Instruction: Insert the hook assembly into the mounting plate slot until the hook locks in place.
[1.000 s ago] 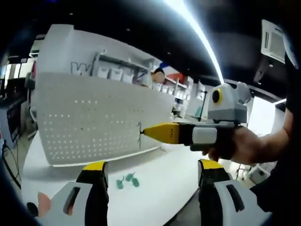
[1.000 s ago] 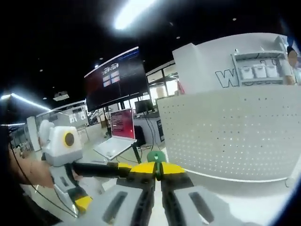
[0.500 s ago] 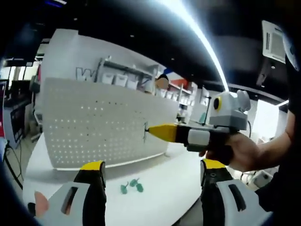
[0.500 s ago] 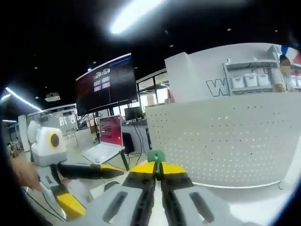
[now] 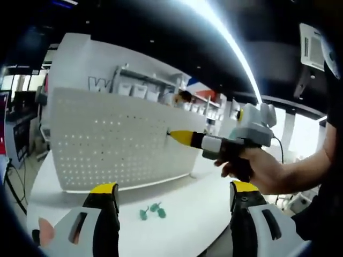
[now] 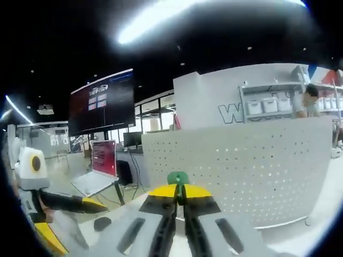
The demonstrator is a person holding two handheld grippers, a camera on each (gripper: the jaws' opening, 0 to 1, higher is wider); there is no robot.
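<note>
The right gripper (image 6: 179, 194) pinches a small green plastic hook (image 6: 178, 178), tips at the white perforated mounting plate (image 5: 112, 139) for insertion. The left gripper (image 5: 169, 198) waits wide, empty; 2 spare green hooks (image 5: 150, 210) lie below.

Two handheld grippers: left gripper (image 5: 171, 195) with black jaws, yellow tips, pale grey bodies with oval slots. Right gripper (image 6: 179, 194) likewise yellow-tipped over black, on a white and black handle. Dark short sleeve (image 5: 332, 128) on the arm.
</note>
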